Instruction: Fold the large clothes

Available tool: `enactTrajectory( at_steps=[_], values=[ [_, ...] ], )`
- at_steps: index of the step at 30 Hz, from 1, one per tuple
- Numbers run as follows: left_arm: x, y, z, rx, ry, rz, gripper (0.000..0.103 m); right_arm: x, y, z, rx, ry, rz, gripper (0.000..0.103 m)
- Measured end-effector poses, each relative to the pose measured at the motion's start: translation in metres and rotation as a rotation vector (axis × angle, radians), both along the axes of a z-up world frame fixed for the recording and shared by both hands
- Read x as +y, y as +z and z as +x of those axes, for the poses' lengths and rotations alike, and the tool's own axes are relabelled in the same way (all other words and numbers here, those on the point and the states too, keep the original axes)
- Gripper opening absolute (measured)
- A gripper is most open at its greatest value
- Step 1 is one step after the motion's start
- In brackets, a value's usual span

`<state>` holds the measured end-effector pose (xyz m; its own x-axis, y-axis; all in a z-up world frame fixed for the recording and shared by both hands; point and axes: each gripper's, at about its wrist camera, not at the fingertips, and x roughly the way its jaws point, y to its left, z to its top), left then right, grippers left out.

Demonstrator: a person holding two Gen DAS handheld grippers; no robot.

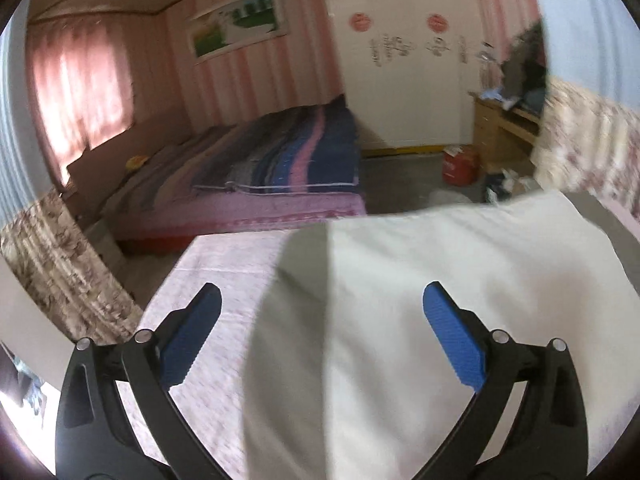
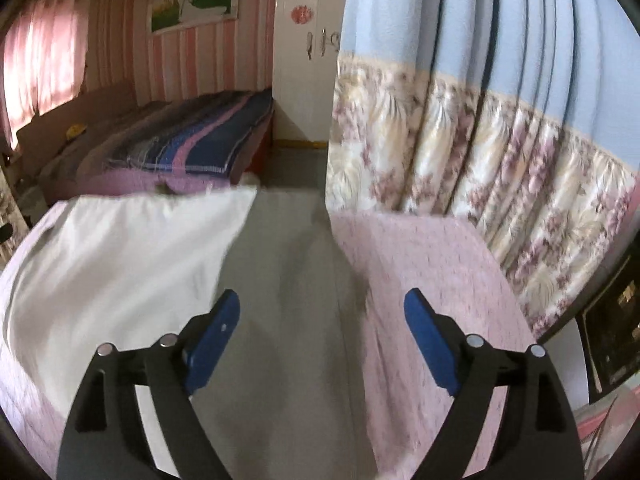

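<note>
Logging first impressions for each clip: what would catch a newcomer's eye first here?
Probably the large white cloth garment spread on the pink patterned bed cover, filling the foreground under the open blue-padded left gripper and right gripper. Next, the pale blue curtain with floral band hanging at right, and the striped blue and pink blanket on the far bed.
</note>
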<state>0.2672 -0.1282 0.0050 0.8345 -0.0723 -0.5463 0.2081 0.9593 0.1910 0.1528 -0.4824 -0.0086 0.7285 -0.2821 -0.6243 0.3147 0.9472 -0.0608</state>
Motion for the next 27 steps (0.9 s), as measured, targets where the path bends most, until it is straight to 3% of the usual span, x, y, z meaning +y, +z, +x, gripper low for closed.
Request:
enactTrajectory(
  at_steps=[3, 7, 16, 22, 27],
  values=[
    [-0.023, -0.015, -0.021, 0.033, -0.049, 0.014, 0.1, -0.007, -0.014, -0.012, 0.027, -0.005, 0.012, 0.085],
    [-0.043, -0.023, -0.04, 0.063, -0.082, -0.031, 0.1, -0.026, -0.025, -0.028, 0.051, -0.019, 0.037, 0.085],
    [-0.077, -0.022, -0.03, 0.147, -0.06, -0.12, 0.1, -0.055, -0.033, -0.021, 0.079, 0.003, 0.101, 0.085],
    [-0.107, -0.027, -0.021, 0.171, -0.078, -0.112, 0.1, -0.044, -0.035, 0.011, 0.096, 0.048, 0.129, 0.085],
    [-0.119, -0.061, 0.006, 0.222, -0.029, -0.028, 0.1, -0.033, -0.055, 0.037, 0.154, 0.073, 0.146, 0.088]
  ],
)
